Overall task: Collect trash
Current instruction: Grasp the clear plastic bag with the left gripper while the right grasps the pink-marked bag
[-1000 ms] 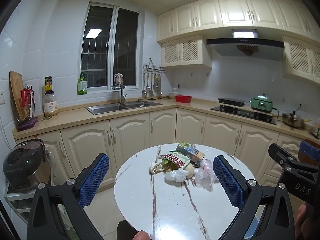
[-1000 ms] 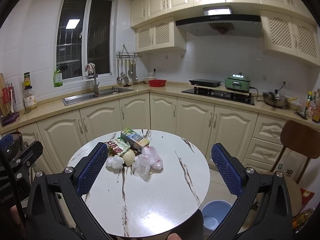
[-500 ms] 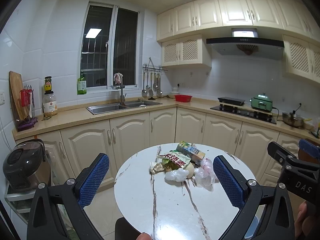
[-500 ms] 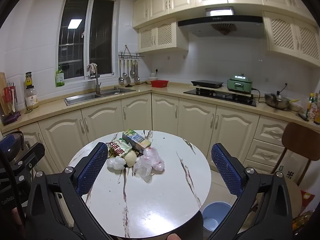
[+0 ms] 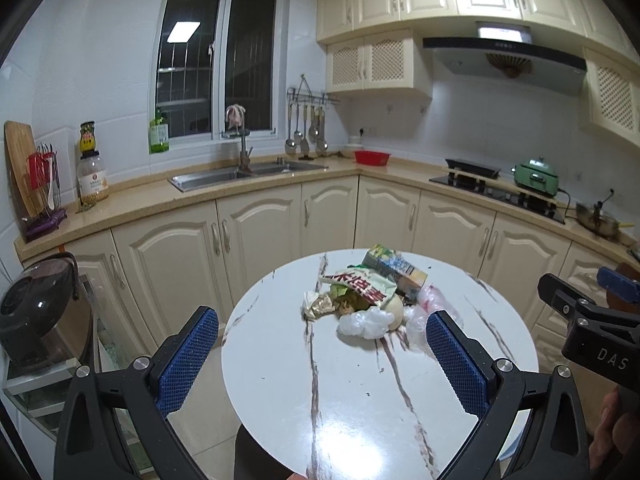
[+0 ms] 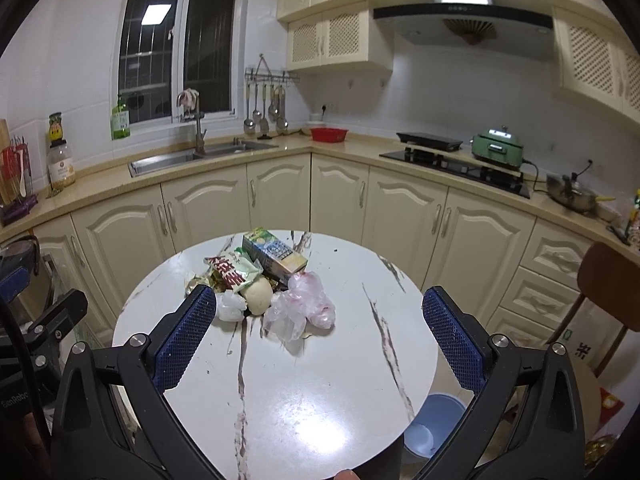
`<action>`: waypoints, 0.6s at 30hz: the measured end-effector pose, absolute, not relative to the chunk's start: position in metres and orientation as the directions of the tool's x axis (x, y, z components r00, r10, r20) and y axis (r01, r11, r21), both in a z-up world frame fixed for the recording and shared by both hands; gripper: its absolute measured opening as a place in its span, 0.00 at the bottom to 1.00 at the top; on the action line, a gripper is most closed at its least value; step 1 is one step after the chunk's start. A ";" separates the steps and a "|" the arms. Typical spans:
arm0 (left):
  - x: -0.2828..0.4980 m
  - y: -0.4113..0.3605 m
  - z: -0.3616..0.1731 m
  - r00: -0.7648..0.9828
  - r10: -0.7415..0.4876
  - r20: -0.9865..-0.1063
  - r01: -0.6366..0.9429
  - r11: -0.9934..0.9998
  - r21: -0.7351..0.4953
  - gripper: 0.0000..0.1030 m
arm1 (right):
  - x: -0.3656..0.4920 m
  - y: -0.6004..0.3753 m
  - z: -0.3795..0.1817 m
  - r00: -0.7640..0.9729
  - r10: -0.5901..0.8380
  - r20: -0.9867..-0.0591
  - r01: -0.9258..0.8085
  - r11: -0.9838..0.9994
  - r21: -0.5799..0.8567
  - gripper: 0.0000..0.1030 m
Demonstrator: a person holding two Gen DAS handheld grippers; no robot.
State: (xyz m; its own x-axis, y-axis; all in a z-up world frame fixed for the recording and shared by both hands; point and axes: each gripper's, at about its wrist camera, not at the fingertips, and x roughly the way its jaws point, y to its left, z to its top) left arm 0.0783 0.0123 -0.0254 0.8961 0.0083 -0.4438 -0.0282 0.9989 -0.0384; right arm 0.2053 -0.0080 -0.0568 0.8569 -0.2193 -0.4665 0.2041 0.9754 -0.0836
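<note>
Both my left hand-held gripper [image 5: 322, 354] and right hand-held gripper [image 6: 319, 330] are spread wide above the round marble desk [image 6: 304, 396]; the trash pile [image 6: 260, 280] sits at its far side, kitchen cabinets [image 6: 404, 216] beyond.

Surface [image 6: 304, 392]: white, dark marble veins. Snack wrapper [image 6: 232, 270]: green-white, red lettering. Carton [image 6: 276, 256]: green-blue. Bin [image 6: 434, 424]: pale blue. Claw pads [image 5: 186, 360]: blue, cross-hatched.
</note>
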 end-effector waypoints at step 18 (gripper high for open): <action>0.217 0.024 -0.087 0.741 -0.004 -0.672 -0.036 0.998 -0.045 0.99 | 0.341 -0.058 -0.170 0.647 -0.130 -0.751 0.164 0.986 -0.030 0.99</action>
